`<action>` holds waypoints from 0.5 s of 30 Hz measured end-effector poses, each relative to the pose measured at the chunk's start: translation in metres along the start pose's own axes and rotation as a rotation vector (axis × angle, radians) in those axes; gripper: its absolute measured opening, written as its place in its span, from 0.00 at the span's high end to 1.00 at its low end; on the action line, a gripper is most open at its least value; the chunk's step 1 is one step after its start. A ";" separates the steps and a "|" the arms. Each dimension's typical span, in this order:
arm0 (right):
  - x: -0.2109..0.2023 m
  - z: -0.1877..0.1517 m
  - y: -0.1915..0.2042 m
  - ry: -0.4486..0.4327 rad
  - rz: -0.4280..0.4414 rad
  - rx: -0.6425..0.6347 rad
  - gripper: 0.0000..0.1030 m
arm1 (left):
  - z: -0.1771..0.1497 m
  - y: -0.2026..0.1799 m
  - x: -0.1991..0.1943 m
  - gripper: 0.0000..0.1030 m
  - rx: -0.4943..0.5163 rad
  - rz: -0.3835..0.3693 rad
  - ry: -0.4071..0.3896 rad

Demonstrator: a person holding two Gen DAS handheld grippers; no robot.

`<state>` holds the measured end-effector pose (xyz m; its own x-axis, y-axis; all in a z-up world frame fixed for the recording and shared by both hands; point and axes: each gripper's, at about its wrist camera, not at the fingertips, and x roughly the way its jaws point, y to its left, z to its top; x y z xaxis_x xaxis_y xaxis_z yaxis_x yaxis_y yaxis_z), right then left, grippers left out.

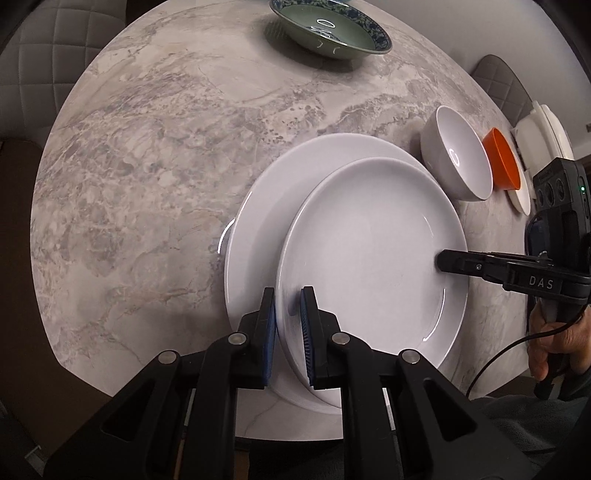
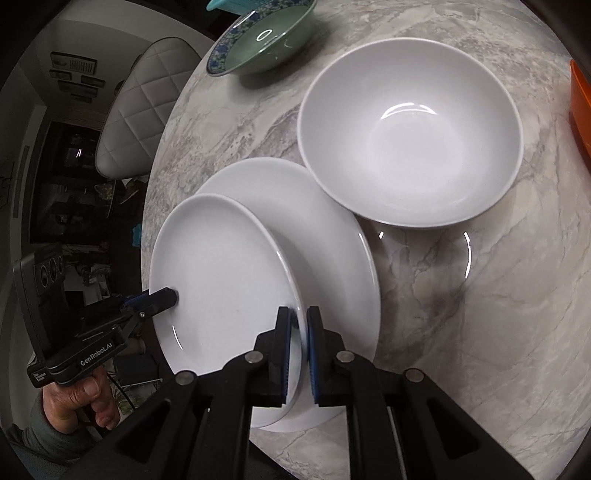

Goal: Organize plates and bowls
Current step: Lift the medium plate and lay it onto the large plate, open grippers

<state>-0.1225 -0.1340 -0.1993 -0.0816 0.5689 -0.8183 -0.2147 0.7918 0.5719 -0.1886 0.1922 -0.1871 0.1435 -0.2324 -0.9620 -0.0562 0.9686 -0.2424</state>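
Observation:
A small white plate [image 1: 369, 251] is held by its rim on two opposite sides. My left gripper [image 1: 288, 295] is shut on its near rim, blue pads on both faces. My right gripper [image 1: 441, 260] clamps the far-right rim. In the right wrist view, the right gripper [image 2: 297, 317] pinches the small plate [image 2: 221, 277] while the left gripper [image 2: 171, 295] bites the opposite edge. The small plate hangs slightly tilted over a larger white plate [image 1: 266, 206] [image 2: 325, 240] lying on the marble table [image 1: 166, 166]. I cannot tell whether the two plates touch.
A white bowl [image 1: 458, 155] [image 2: 410, 133] stands just beyond the plates, with an orange bowl [image 1: 502, 158] [image 2: 580, 110] on a small white plate [image 1: 521, 195] next to it. A green patterned bowl [image 1: 328, 27] [image 2: 262, 37] sits far back. Quilted chairs [image 2: 140, 110] ring the table.

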 end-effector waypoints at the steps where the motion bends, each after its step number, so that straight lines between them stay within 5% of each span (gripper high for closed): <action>1: 0.003 0.000 -0.001 0.001 -0.004 0.010 0.89 | 0.000 0.000 0.002 0.89 0.009 0.002 0.005; 15: 0.003 -0.002 0.012 -0.044 -0.118 -0.035 0.86 | 0.011 0.002 0.012 0.86 0.076 -0.014 0.008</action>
<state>-0.1276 -0.1237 -0.1951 -0.0112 0.4825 -0.8758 -0.2542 0.8457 0.4691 -0.1762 0.1920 -0.1973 0.1356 -0.2462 -0.9597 0.0209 0.9691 -0.2456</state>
